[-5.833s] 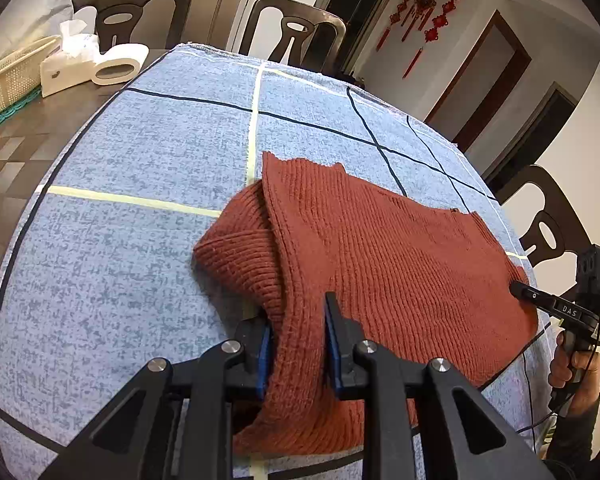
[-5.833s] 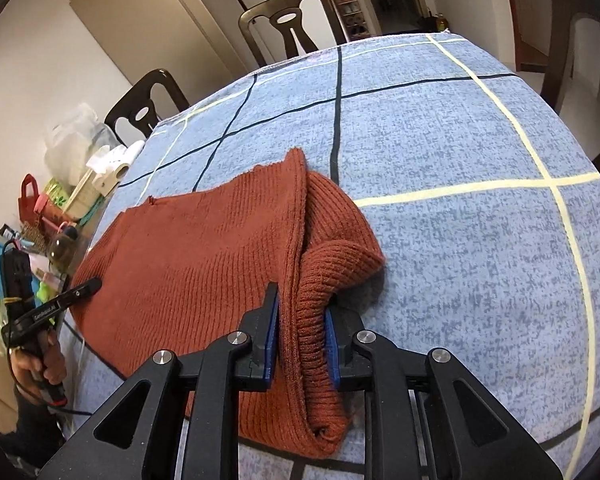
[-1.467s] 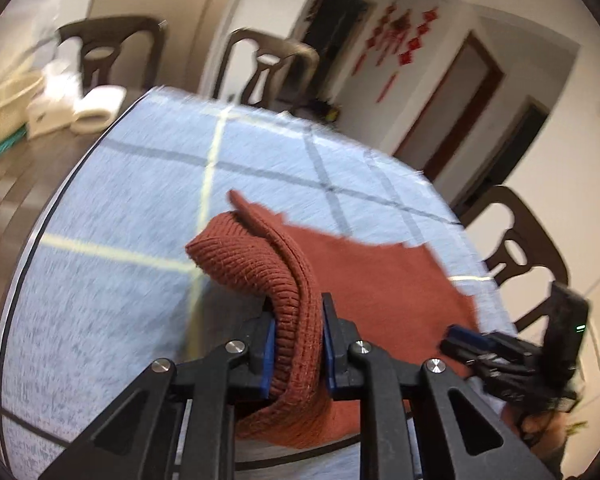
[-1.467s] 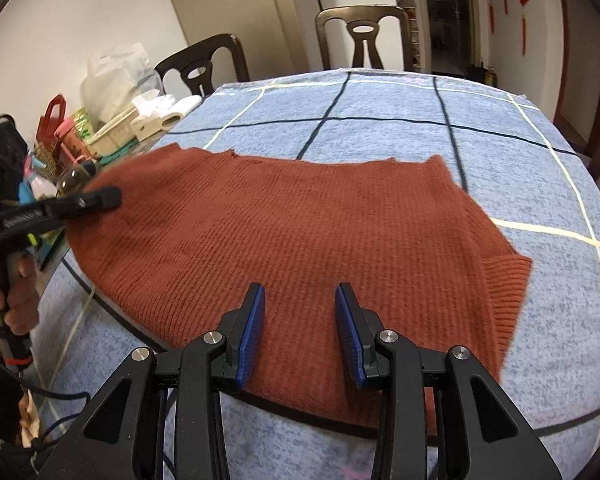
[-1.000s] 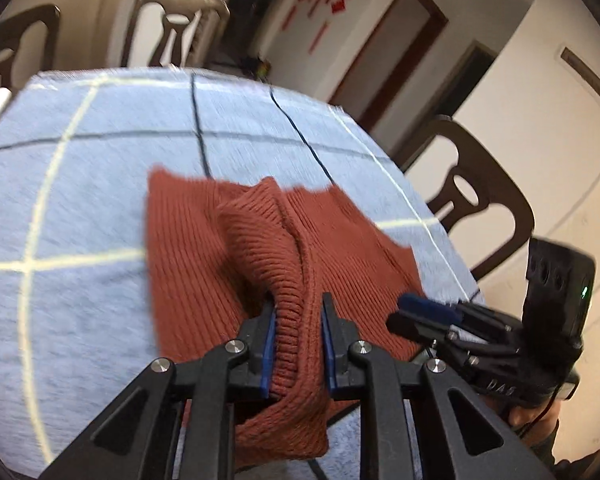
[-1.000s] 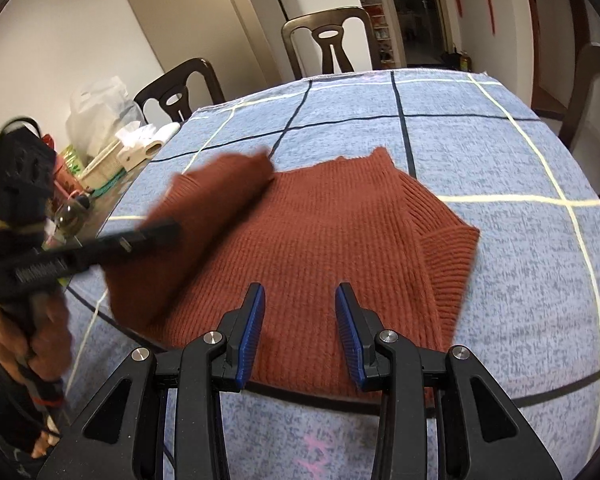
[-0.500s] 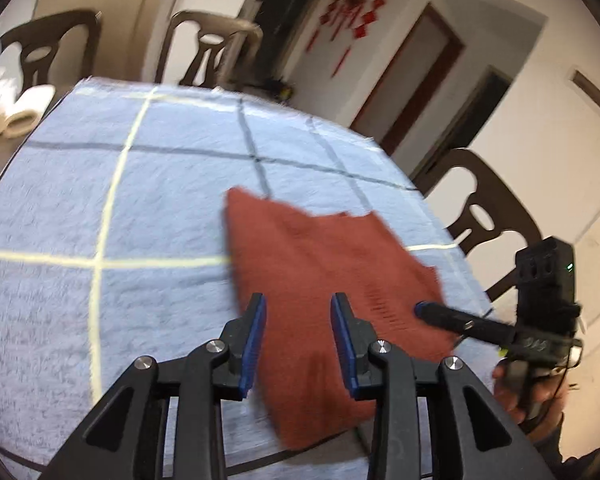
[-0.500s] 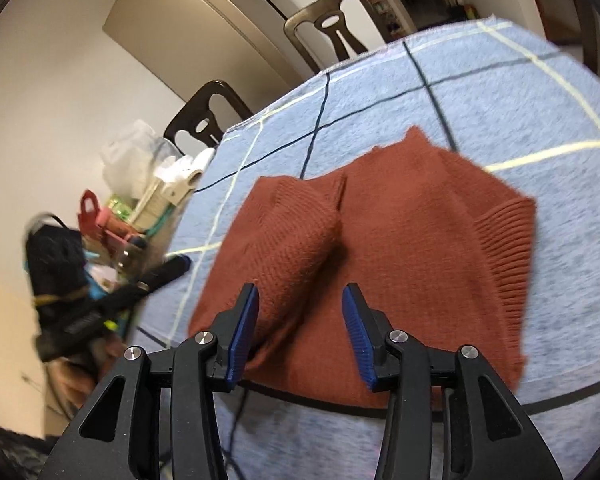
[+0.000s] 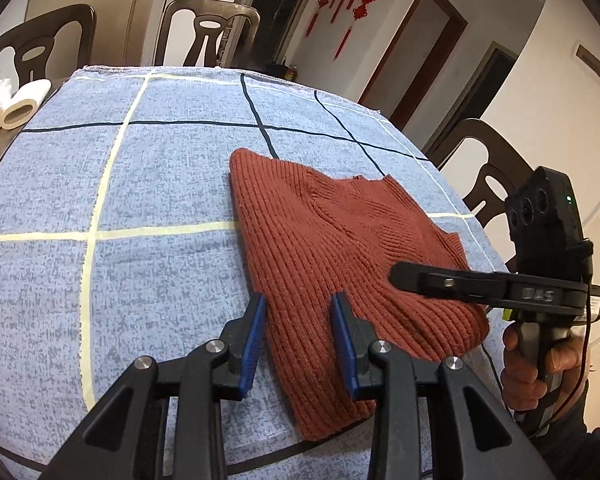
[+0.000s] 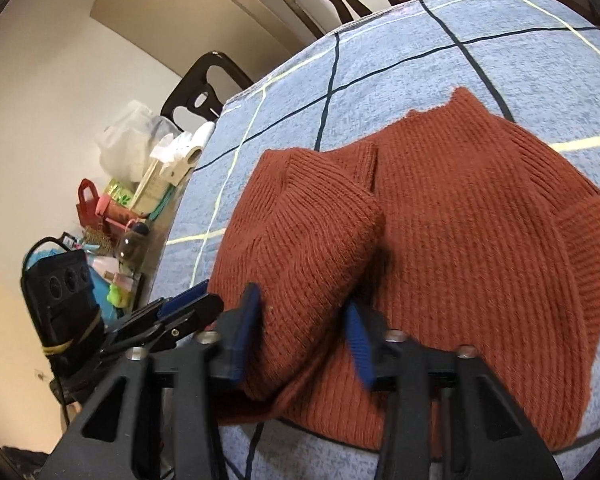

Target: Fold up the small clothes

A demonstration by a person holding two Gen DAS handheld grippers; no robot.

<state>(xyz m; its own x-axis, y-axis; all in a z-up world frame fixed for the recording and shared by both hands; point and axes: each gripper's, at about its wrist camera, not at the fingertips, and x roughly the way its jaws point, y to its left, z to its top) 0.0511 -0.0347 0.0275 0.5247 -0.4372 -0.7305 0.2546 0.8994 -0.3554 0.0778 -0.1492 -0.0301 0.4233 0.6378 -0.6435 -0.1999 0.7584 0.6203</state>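
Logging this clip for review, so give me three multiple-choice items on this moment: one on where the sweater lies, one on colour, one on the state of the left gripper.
1. Where does the sweater lie?
A. On the blue checked tablecloth
B. Over a chair back
C. In a basket

2. What colour are the pads of the left gripper?
A. Red
B. Blue
C. White

3. What is the state of the left gripper?
A. Shut on the sweater
B. Open, with the sweater's near edge between its fingers
C. Shut on nothing

Key:
1 A, the rust-red knit lies folded on the cloth, in both views.
2 B, blue pads line both fingers.
3 B, a wide gap separates the fingers, with knit showing between them.
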